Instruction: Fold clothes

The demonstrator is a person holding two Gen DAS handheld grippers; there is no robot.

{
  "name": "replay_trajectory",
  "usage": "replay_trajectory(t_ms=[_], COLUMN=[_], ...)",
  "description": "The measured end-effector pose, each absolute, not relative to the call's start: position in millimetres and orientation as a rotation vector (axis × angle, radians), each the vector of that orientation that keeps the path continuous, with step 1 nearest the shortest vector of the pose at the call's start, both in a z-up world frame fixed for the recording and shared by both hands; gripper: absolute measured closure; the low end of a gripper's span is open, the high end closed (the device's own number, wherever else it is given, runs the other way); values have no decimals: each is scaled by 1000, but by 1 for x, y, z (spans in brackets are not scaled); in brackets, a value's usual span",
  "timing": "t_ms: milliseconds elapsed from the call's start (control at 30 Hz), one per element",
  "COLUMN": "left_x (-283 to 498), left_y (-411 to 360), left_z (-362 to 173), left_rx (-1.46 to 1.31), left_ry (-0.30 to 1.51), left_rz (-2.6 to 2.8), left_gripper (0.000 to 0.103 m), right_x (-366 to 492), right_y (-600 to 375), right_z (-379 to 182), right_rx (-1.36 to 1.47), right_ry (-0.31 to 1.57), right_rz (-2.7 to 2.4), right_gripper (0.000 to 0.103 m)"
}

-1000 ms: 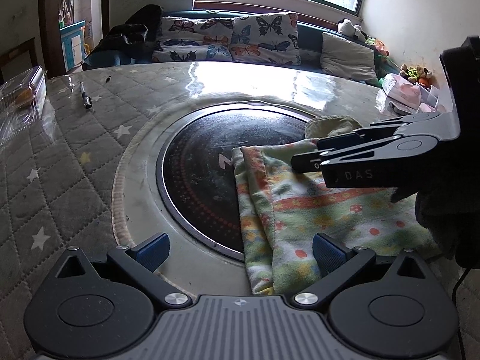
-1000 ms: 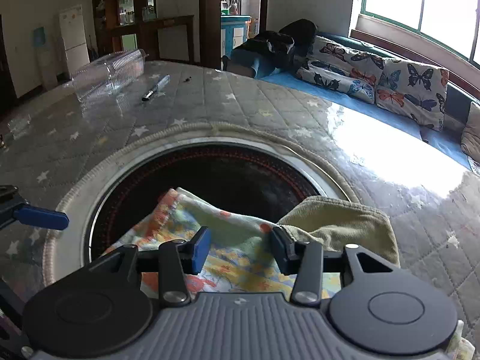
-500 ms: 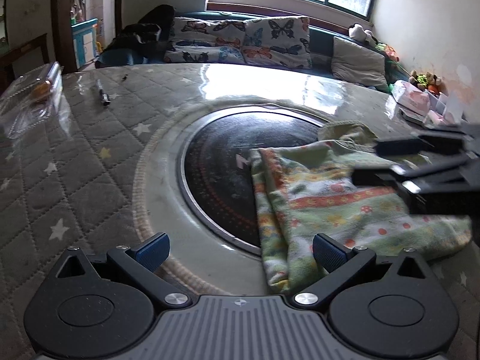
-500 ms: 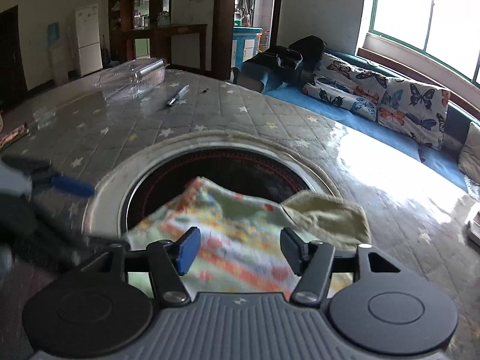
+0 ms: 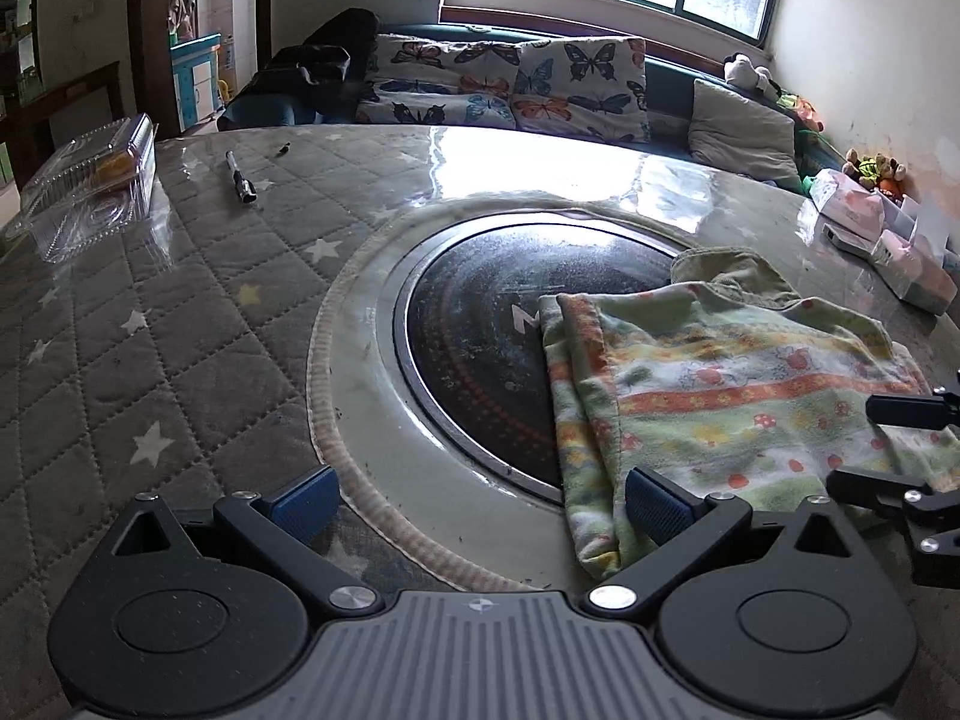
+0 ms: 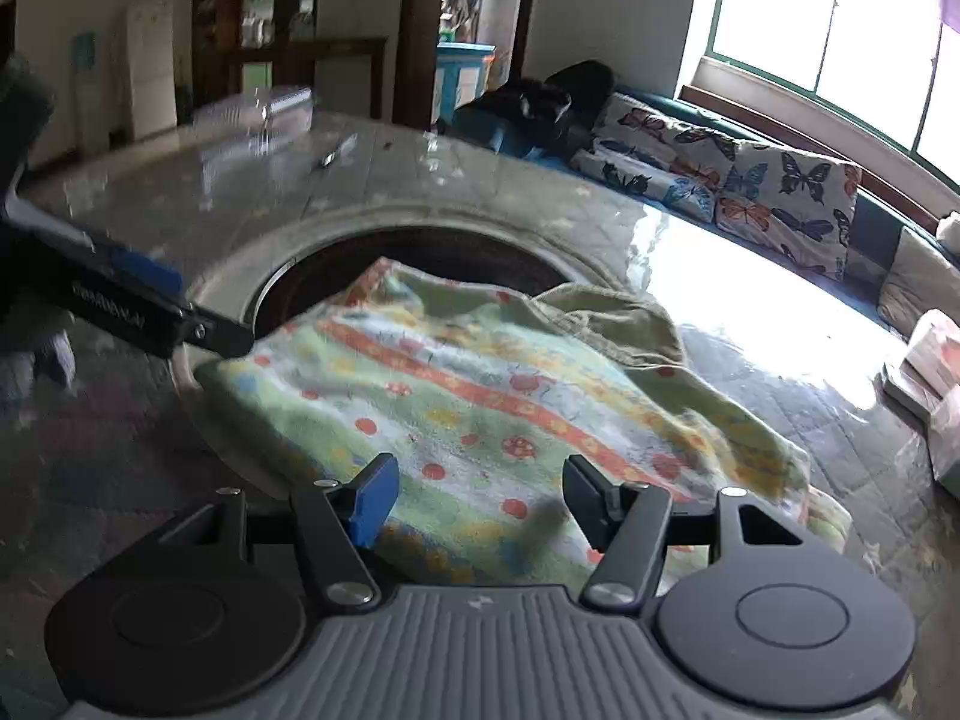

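Tabletop (image 5: 180, 324) bears folded cloth (image 6: 480, 396) ahead of right claw (image 6: 477, 501) (gaping).

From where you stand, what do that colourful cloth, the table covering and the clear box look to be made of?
The colourful cloth looks like soft, matte fleece or terry: fuzzy nap, limp folds, printed stripes. The table covering looks like quilted grey fabric, stitched in diamonds with stars, probably under a clear glossy sheet, since it mirrors the window. The clear box looks like thin transparent plastic, shiny and ribbed.
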State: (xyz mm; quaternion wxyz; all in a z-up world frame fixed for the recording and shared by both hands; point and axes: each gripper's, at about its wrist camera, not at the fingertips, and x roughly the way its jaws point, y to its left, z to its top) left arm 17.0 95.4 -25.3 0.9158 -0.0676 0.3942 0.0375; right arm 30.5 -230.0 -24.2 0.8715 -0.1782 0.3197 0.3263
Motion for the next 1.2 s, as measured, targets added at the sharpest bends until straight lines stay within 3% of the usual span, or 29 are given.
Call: replay_trajectory(t_ms=[600,1200], left_x=[22,37], left_y=[56,32], left_z=[-10,-31], left_rx=[-113,-71], left_ry=[791,837], left_rz=[-21,-64], left_gripper=[0,0], right_x=[22,14], right_y=[-255,-252], right_z=[-25,-25], right_rx=[-356,-378], right_ry=[653,644], right_rz=[604,624], right_gripper=[43,43])
